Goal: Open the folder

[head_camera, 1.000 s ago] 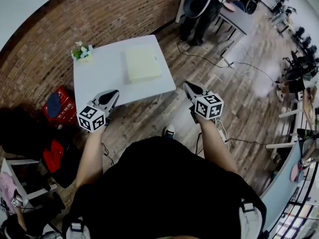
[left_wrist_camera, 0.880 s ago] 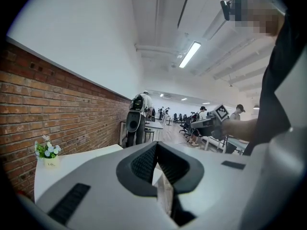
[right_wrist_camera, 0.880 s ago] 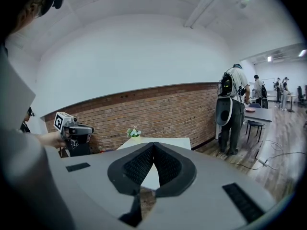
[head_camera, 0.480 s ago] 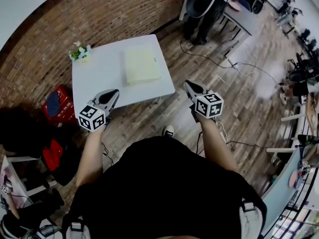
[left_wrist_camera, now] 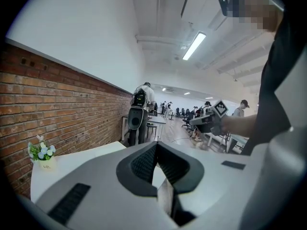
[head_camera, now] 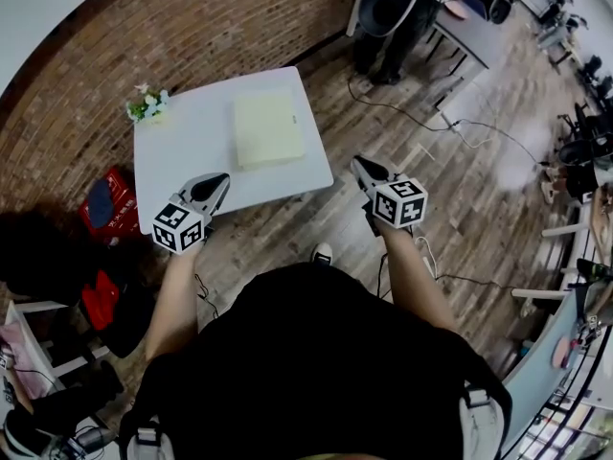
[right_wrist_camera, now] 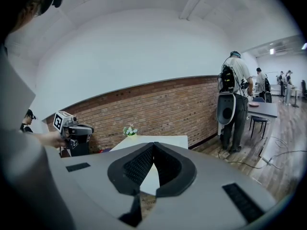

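Note:
A pale yellow folder [head_camera: 268, 127] lies closed and flat on the white table [head_camera: 182, 151], toward its right half. Both grippers hang in the air short of the table's near edge, apart from the folder. My left gripper [head_camera: 216, 182] is over the table's near left corner, jaws shut with nothing between them; its tips [left_wrist_camera: 156, 144] meet. My right gripper [head_camera: 361, 167] is off the table's right corner above the wooden floor, also shut and empty [right_wrist_camera: 153, 145]. The gripper views do not show the folder clearly.
A small pot of white flowers [head_camera: 146, 103] stands at the table's far left corner by the brick wall. A person with a backpack [head_camera: 385, 12] stands beyond the table at another desk. Red and dark bags [head_camera: 105, 209] lie on the floor at left. Cables [head_camera: 412, 113] run across the floor.
The table and folder sit slightly further left in the head view. Both grippers stay shut and keep their places in front of the body.

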The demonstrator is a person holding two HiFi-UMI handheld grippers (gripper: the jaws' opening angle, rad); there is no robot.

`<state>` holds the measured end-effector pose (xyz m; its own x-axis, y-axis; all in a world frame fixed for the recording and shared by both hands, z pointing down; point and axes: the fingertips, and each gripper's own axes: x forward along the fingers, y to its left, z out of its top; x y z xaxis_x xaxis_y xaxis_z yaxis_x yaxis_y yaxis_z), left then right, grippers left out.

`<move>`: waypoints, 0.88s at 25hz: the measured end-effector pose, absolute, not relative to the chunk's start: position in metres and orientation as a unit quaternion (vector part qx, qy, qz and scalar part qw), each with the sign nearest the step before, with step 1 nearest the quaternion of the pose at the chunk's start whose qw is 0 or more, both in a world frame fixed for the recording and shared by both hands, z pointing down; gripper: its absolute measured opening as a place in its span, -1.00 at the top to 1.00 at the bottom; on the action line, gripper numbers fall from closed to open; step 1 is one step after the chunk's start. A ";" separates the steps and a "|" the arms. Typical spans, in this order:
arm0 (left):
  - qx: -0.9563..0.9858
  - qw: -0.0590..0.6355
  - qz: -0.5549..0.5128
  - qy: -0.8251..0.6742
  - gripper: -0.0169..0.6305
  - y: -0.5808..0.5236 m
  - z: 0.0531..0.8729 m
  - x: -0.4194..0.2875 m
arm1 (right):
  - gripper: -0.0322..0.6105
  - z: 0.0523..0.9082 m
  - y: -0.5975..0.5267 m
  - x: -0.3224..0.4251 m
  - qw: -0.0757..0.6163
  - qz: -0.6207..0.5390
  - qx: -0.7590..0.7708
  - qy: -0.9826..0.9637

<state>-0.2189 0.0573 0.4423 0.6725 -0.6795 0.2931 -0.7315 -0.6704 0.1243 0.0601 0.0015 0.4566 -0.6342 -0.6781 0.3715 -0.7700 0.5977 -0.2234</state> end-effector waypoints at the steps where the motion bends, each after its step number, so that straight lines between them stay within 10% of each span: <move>1: 0.907 0.117 0.112 -0.389 0.91 0.055 0.444 -0.218 | 0.83 0.458 -0.002 0.062 0.125 0.184 0.410 -0.885; 22: 0.896 0.131 0.125 -0.405 0.91 -0.002 0.455 -0.180 | 0.83 0.470 -0.075 0.105 0.139 0.196 0.395 -0.887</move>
